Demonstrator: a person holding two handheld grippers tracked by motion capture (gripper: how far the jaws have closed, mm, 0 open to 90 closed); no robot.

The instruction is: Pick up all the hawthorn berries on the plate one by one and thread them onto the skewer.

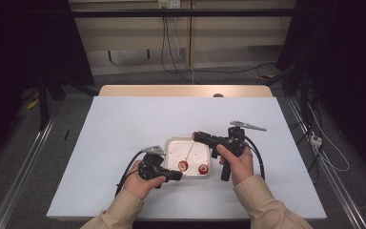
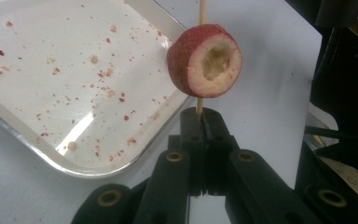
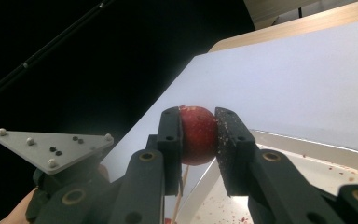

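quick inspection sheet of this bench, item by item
surface: white table, red crumbs on the tray
job's things: cored red fruit threaded on a wooden skewer; second red fruit; another piece in the tray
clutter: nothing seen
grippers: left claw shut on the skewer; right claw shut on the second red fruit
cables: one trails from each claw; more on the floor
surroundings: dark, metal rails beside the table

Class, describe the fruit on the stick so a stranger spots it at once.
Find the white tray on the table. At its edge the left claw pinches a thin stick that pierces a red fruit. Unlike the fruit in the right claw, it shows a hollowed pale core.
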